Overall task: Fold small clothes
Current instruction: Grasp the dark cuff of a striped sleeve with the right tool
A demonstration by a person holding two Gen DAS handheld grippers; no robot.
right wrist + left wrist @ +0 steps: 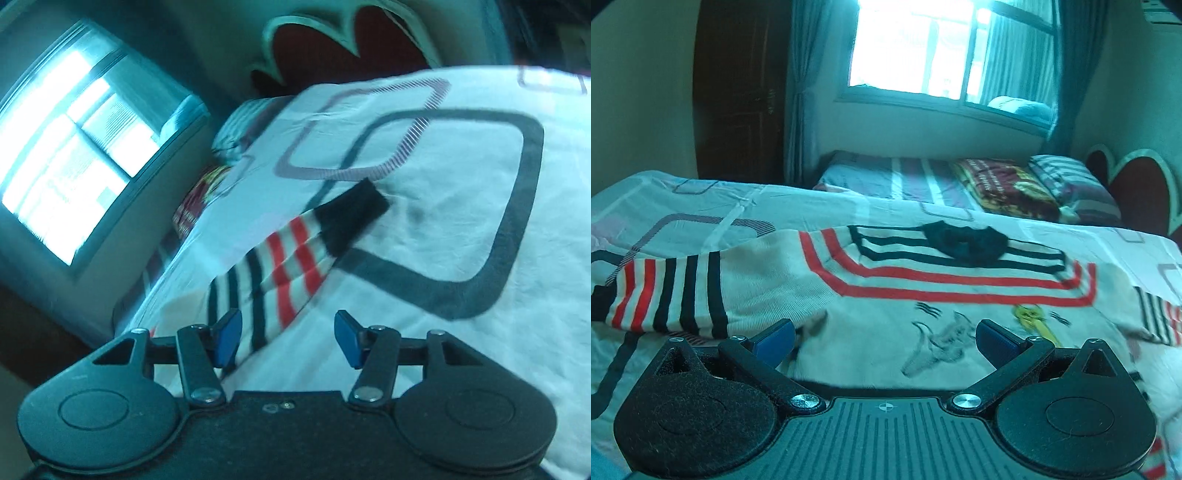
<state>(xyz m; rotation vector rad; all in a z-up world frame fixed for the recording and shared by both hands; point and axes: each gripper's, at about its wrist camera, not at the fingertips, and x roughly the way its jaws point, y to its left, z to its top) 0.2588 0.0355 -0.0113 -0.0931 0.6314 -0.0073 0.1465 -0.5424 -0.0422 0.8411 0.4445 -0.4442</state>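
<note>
A small striped sweater (923, 295) lies flat on the bedsheet (701, 199), sleeves reaching left and right, with the spread, empty left gripper (884, 338) over its chest and the spread, empty right gripper (288, 338) nearest the right sleeve (295, 251).

Small cream sweater (886, 295) with red and black stripes, flat on the bedsheet (701, 199), sleeves outspread.

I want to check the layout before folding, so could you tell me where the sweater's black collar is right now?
In the left wrist view the collar lies at the sweater's far edge, right of centre, on the bedsheet, beyond the open left gripper.
</note>
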